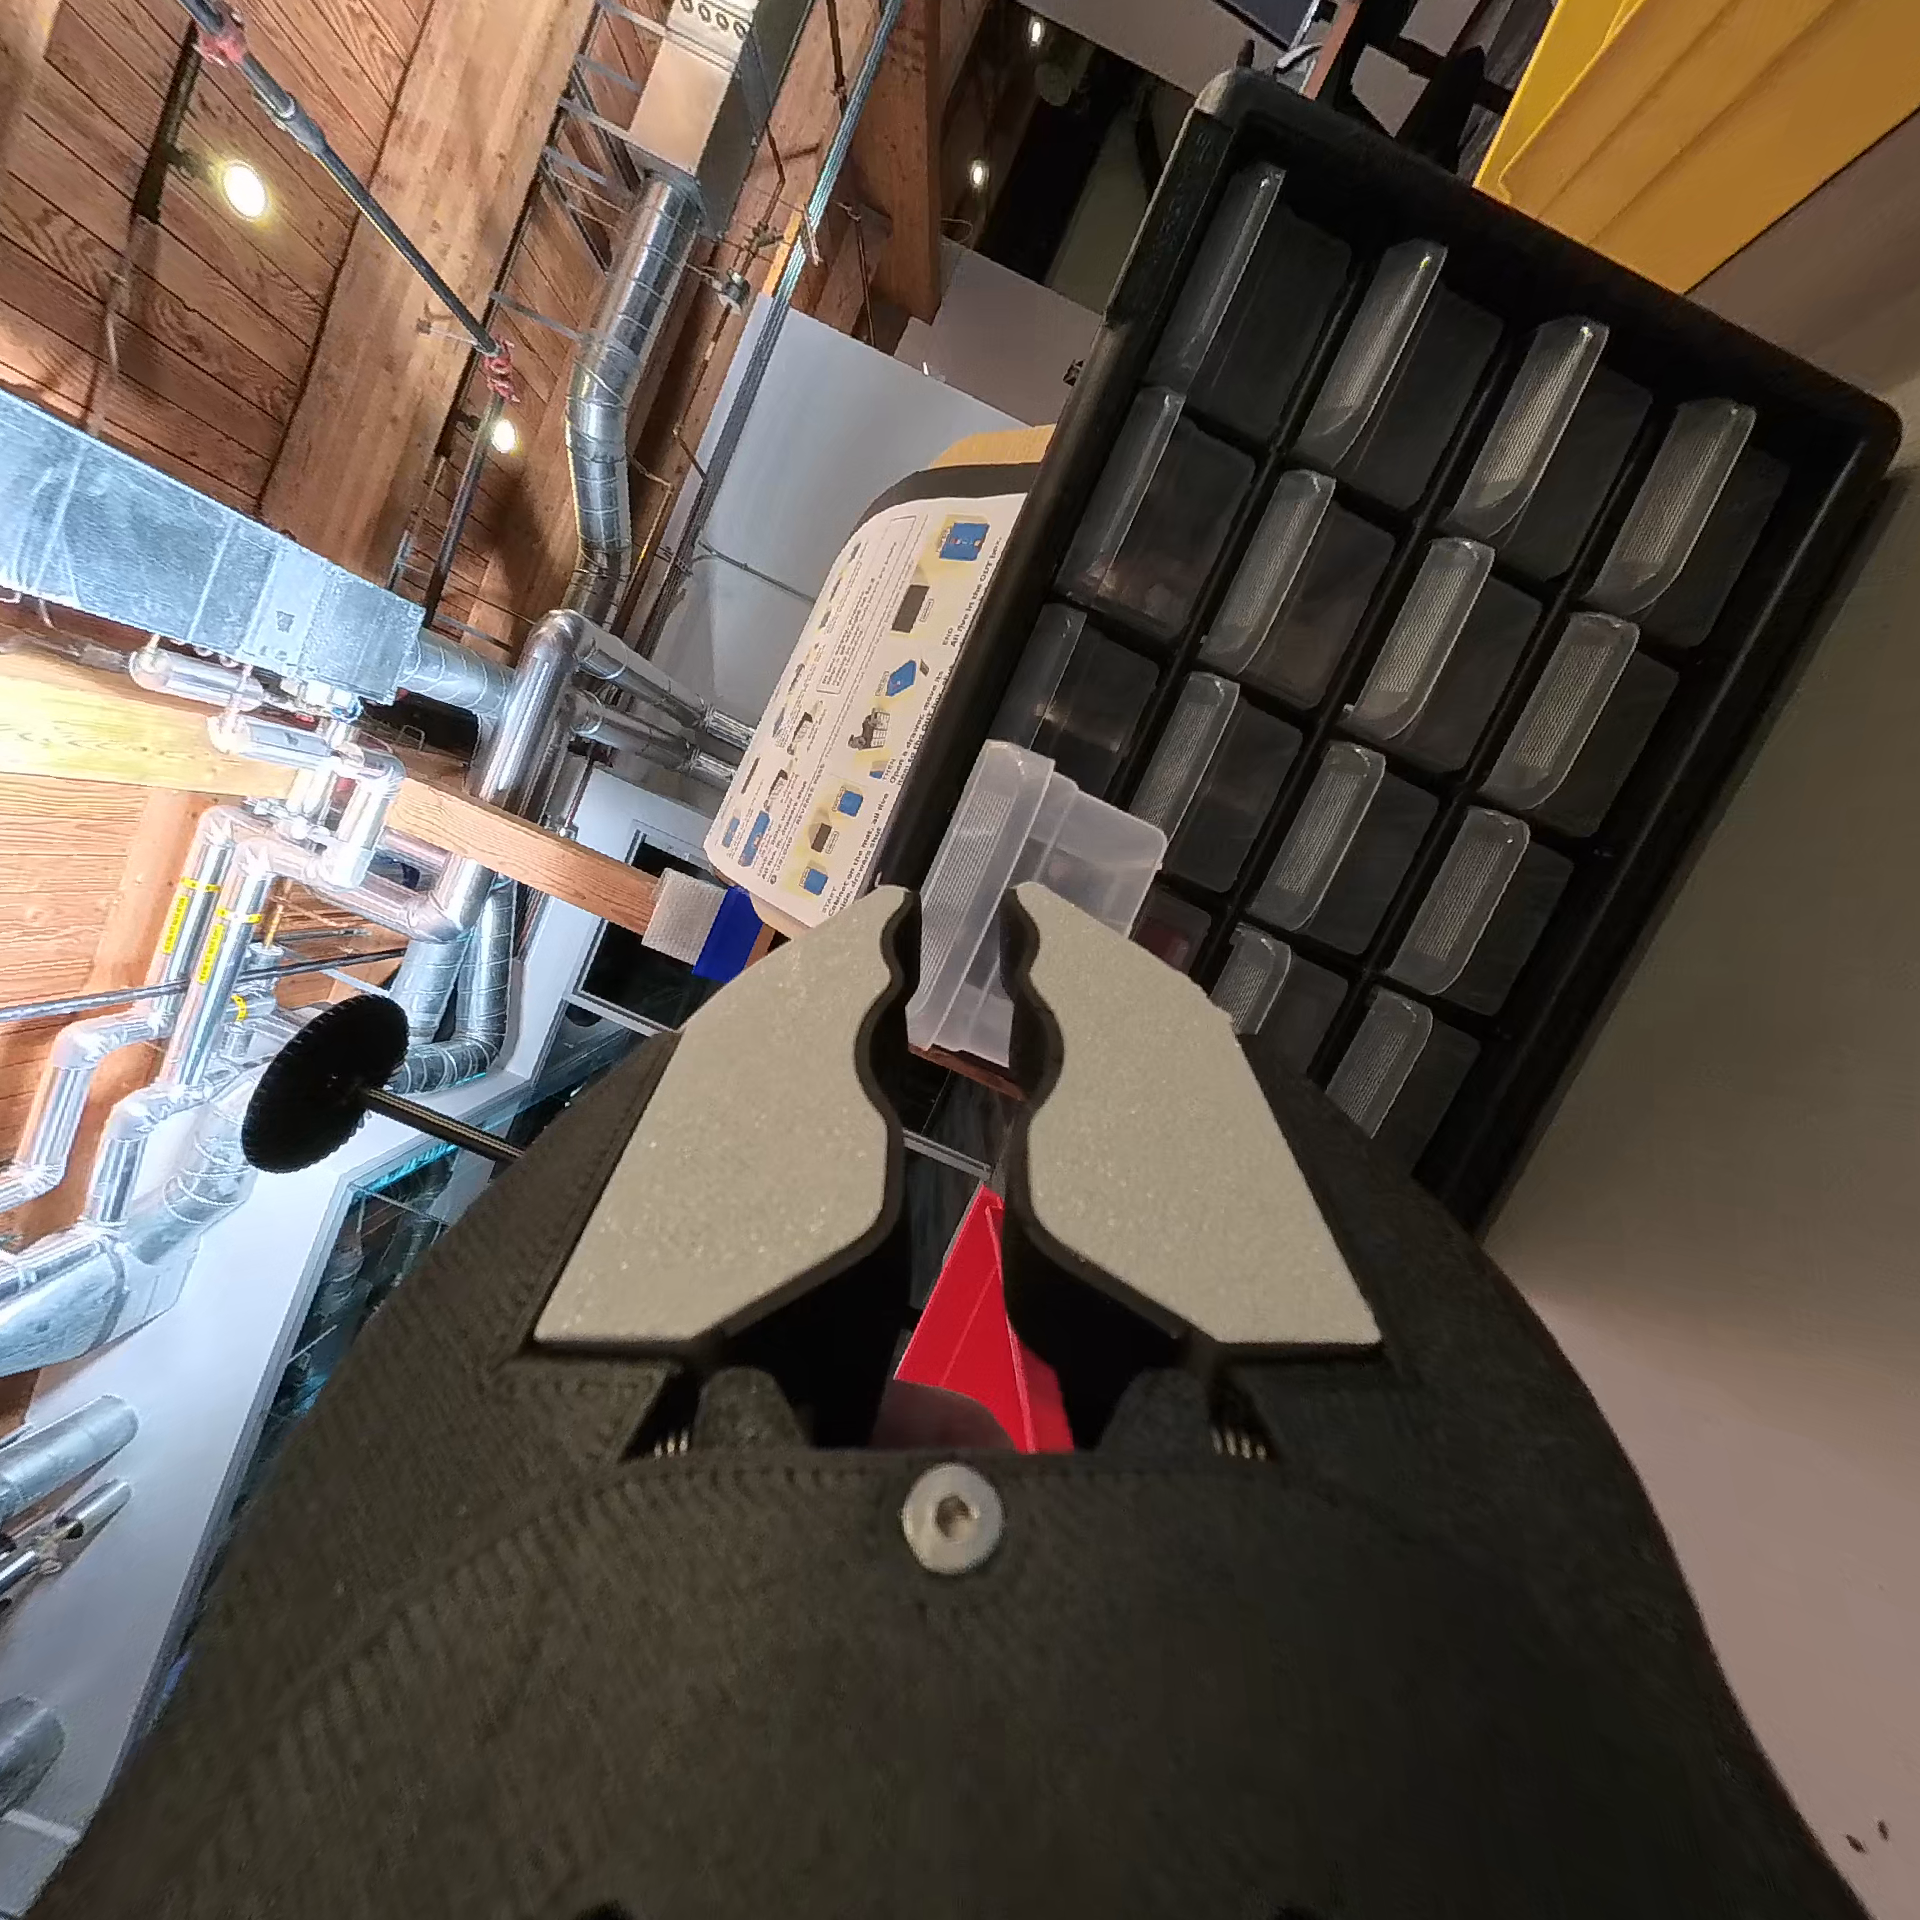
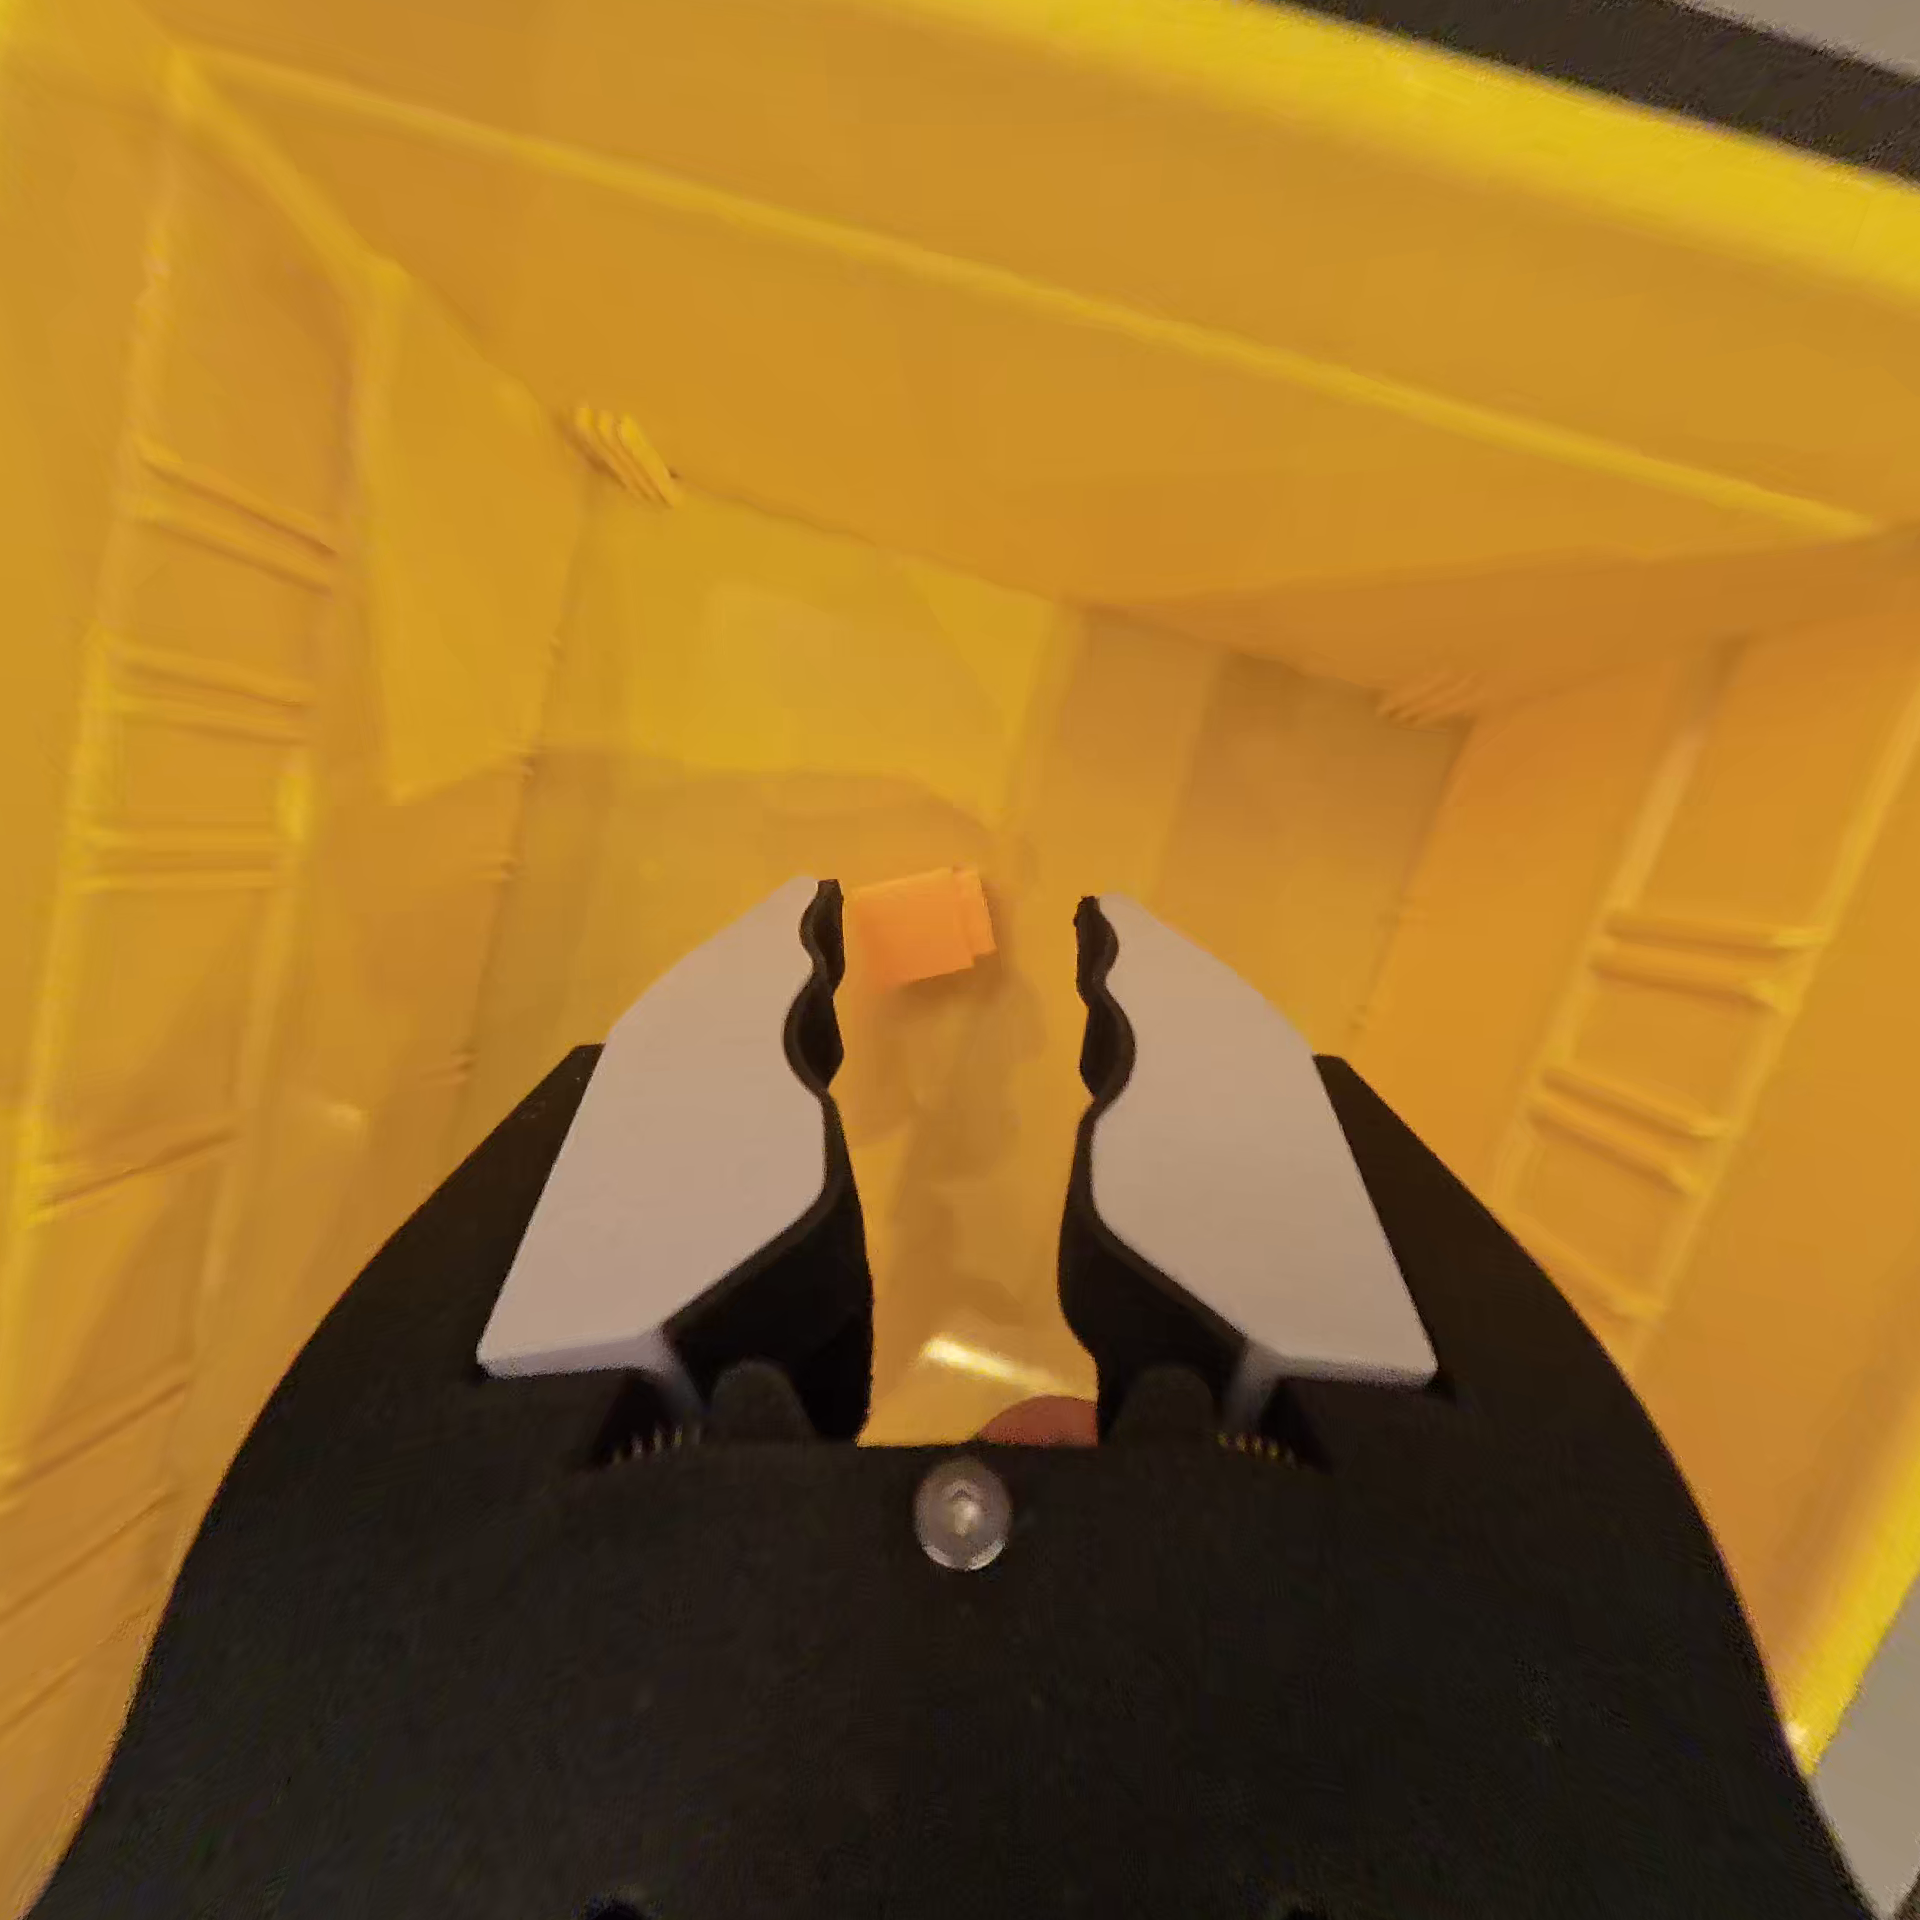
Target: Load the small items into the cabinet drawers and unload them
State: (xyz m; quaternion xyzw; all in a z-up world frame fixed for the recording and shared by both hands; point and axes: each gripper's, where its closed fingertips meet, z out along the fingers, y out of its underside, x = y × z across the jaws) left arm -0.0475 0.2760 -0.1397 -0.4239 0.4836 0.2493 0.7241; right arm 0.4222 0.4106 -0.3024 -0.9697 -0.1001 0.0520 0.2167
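Note:
In the left wrist view a black cabinet [image 1: 1122, 436] with rows of clear small drawers stands on the pale table. One clear drawer [image 1: 1049, 831] at the cabinet's left column is pulled out. My left gripper [image 1: 961, 909] is shut on that drawer's front handle. In the right wrist view my right gripper [image 2: 954, 896] is open inside a yellow bin [image 2: 1039, 364]. A small orange block [image 2: 914, 925] lies on the bin floor just beyond and between the fingertips, nearer the left finger [image 2: 707, 1122]. It is not held.
A red plastic piece [image 1: 971, 1340] shows below, between the left fingers. The yellow bin [image 1: 1704, 125] stands behind the cabinet at the top right. A printed instruction sheet [image 1: 873, 707] stands left of the cabinet. The pale table [image 1: 1714, 1351] extends right of the cabinet. My hands' fingertips stand some 50 cm from each other.

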